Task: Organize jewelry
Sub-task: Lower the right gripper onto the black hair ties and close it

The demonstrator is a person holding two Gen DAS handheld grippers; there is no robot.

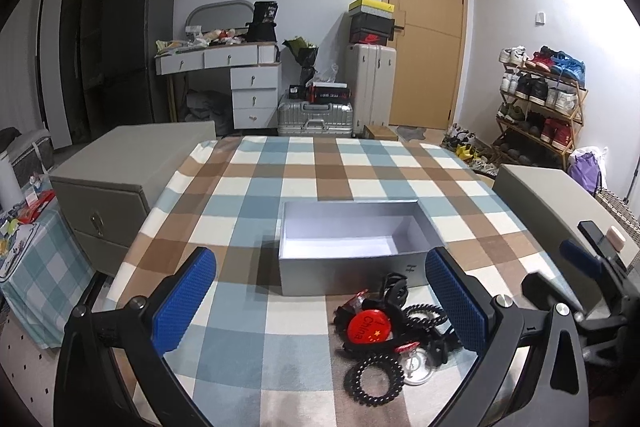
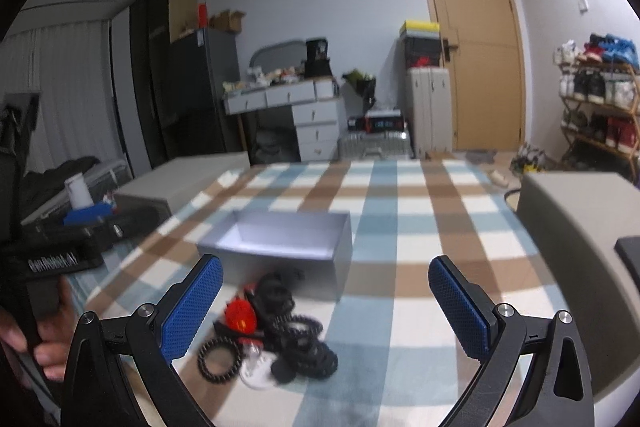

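Observation:
An open grey box (image 1: 352, 267) with a white, bare inside stands on the checked tablecloth (image 1: 256, 327); it shows blurred in the right wrist view (image 2: 280, 247). In front of it lies a pile of jewelry: a red round badge (image 1: 369, 324), black spiral hair ties (image 1: 374, 379), black clips and a clear disc (image 1: 416, 367). The same pile shows in the right wrist view (image 2: 272, 331). My left gripper (image 1: 320, 303) is open above the cloth, the pile by its right finger. My right gripper (image 2: 326, 311) is open and empty above the pile's right side.
Grey cabinets stand at the table's left (image 1: 120, 187) and right (image 1: 560, 211). The right gripper's body shows at the left wrist view's right edge (image 1: 580, 291). The hand-held left gripper shows at the left (image 2: 52, 259). A shoe rack (image 1: 540, 99), suitcases and a door stand behind.

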